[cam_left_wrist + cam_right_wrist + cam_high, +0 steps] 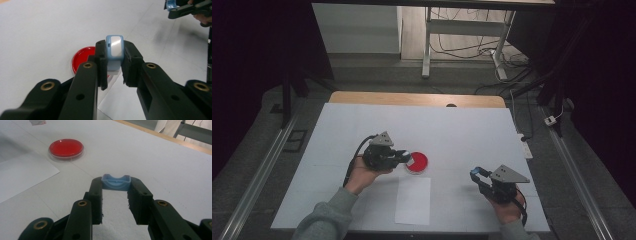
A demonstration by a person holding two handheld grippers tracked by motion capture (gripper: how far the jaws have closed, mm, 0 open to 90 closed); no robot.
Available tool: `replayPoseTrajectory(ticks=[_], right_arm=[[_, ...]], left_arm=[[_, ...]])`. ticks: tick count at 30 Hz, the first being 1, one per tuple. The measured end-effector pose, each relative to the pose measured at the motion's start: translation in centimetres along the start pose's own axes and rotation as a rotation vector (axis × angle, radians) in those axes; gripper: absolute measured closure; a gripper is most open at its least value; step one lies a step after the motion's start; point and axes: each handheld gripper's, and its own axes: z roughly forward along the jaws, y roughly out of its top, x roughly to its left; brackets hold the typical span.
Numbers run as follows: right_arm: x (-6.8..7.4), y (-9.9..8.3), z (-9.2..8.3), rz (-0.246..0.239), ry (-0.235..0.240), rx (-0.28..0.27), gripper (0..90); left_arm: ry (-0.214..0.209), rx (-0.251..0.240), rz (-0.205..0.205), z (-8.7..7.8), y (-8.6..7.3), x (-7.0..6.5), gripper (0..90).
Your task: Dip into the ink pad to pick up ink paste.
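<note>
high view shows me at the worktop [362,125] with a gripper in each hand. my left gripper [404,157] pinches a small blue-and-white stamp body [114,51] between its jaws and holds it just over the near rim of the red ink dish [417,162]; in the left gripper view the stamp body stands upright between the pads, the dish right behind and below it. i judge it is held there so its lower face can go down into the red. my right gripper [478,175] is pressed onto a light blue cap [116,182], open side up, and hangs off to the right, well apart from the dish, i think to keep the cap out of the way yet ready. a white sheet of paper [413,200] lies flat just in front of the dish, between my hands, probably where the print is meant to land.
</note>
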Motion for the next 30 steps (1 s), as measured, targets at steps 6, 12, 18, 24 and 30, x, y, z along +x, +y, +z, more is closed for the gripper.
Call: replayPoseTrajectory(ticks=[6,12,18,24,30], right_arm=[[0.0,0.02,-0.01,-0.002,0.0,-0.002,65.1],[-0.02,0.0,-0.01,0.001,-0.002,0.0,65.1],[-0.06,0.0,-0.06,0.001,-0.002,0.003,65.1],[-0.04,-0.03,0.0,0.001,-0.001,0.004,65.1],[-0.03,-0.06,0.06,0.002,0.001,-0.001,65.1]], left_arm=[[-0.013,0.006,0.014,-0.34,-0.05,-0.13,75.9],[-0.027,0.01,0.024,-0.55,-0.07,-0.26,75.9],[-0.037,0.02,0.03,-0.63,-0.1,-0.38,75.9],[-0.052,0.031,0.044,-0.67,-0.21,-0.68,75.9],[-0.071,0.027,0.043,-0.73,-0.27,-0.8,75.9]])
